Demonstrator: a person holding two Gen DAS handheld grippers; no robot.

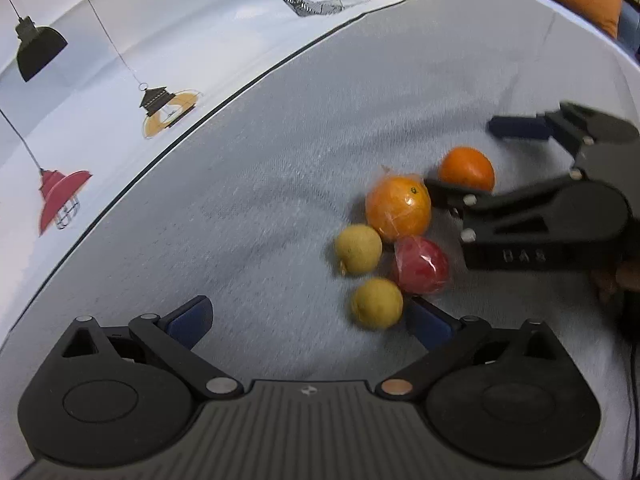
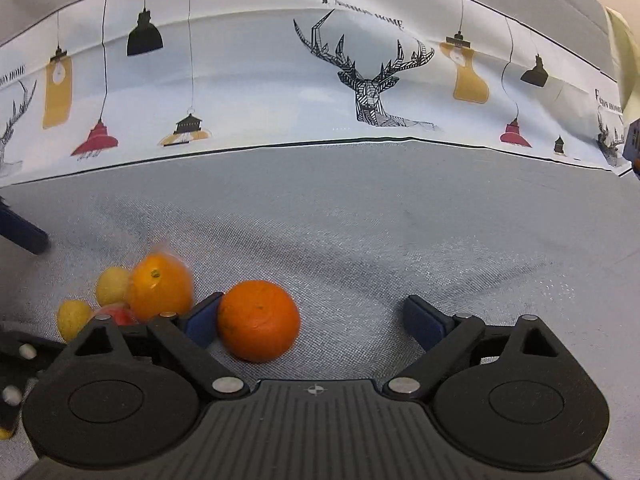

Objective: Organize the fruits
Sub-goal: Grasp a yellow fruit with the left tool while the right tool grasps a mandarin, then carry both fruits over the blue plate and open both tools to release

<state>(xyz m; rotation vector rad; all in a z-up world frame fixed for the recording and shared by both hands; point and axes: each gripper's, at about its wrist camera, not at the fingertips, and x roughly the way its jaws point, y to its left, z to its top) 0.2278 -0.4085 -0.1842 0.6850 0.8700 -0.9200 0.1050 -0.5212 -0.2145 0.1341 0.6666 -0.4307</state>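
Both views are blurred, most of all at the fruit edges. In the right wrist view the red fruit (image 2: 120, 315) is mostly hidden behind the right gripper (image 2: 318, 320) linkage; only a sliver shows. A yellow scrap at the bottom left corner is cut off and cannot be identified. The film wrap on the wrapped orange (image 1: 399, 207) is faint; its twisted end shows at the top. Raised letters on the right gripper body in the left wrist view are too soft to read.

Left gripper (image 1: 310, 320): points steeply down at the grey cloth (image 1: 260, 200), jaws wide apart, nothing between them. Its right pad sits just beside the near yellow fruit (image 1: 377, 303); contact cannot be told.

Right gripper: comes in from the right in the left wrist view, tilted down, jaws spread. The bare orange (image 2: 259, 321) lies between them on the cloth, against the left pad, well apart from the right pad. Not gripped.

Fruit sit in one cluster on the cloth: bare orange farthest right, wrapped orange beside it, red fruit touching the wrapped orange's near side, far yellow fruit (image 1: 358, 249) to the left, the other yellow fruit nearest.

Writing: the printed border (image 2: 280, 92) with lamps and a deer reads "FASHION HOME", partly cut off at both edges.
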